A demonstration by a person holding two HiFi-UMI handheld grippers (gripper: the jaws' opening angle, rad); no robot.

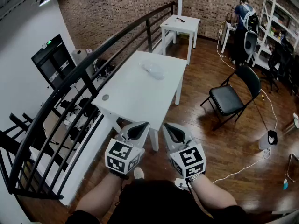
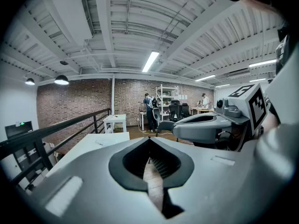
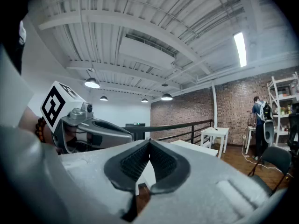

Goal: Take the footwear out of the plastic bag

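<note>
The plastic bag (image 1: 153, 69) is lying on the far half of the white counter (image 1: 135, 97), well apart from both claws. The left claw (image 1: 140, 127) and right claw (image 1: 170, 129) are hovering side by side off the counter's near end, each clenched shut on nothing. A black folding chair (image 1: 231, 97) is standing to the right.

A loft-style workshop or office on a mezzanine. Brick walls (image 1: 117, 13) run across the top, with a wooden floor (image 1: 233, 139) at right. White tables (image 1: 140, 92) stand in the centre and a black railing (image 1: 70, 92) at left. Shelving (image 1: 280, 17) and a standing person (image 1: 243, 22) are at upper right.
</note>
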